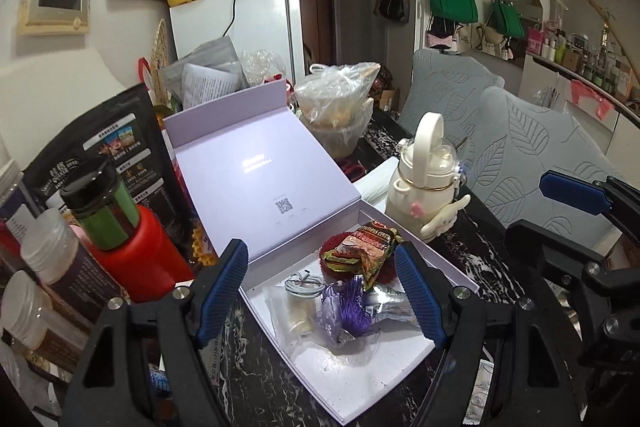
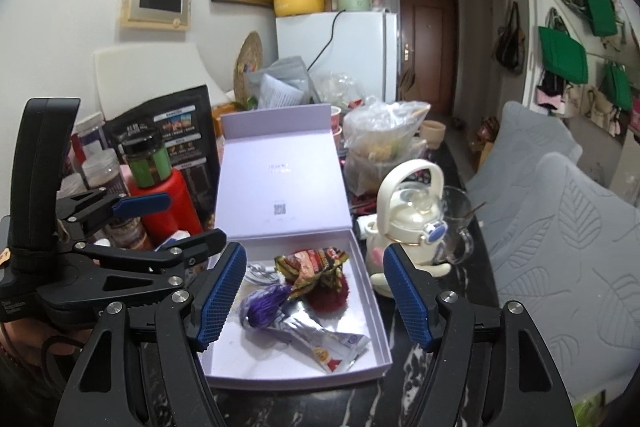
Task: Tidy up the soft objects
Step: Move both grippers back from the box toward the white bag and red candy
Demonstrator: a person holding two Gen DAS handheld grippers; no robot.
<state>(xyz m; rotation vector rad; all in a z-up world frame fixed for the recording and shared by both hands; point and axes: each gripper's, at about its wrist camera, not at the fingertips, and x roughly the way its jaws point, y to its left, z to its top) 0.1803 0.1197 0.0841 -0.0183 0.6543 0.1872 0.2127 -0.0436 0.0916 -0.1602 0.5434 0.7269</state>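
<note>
Both the left gripper (image 1: 322,293) and right gripper (image 2: 314,297) are hanging with fingers spread, pinching nothing. Low in the frame, the open lilac cardboard box (image 2: 376,301) is sitting on the dark marbled table (image 1: 476,259), holding a purple tassel (image 2: 266,305), crinkled snack wrappers (image 2: 316,267) and a red fuzzy pompom (image 2: 332,293).

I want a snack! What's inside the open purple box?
Inside the lilac cardboard box: a crinkled cereal packet on something fuzzy red, a purple tassel, a silver sachet. Underneath stays hidden.

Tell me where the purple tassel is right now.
The purple tassel lies in the open white box, left of centre in the right wrist view, between the red pom-pom and a silver packet.
</note>
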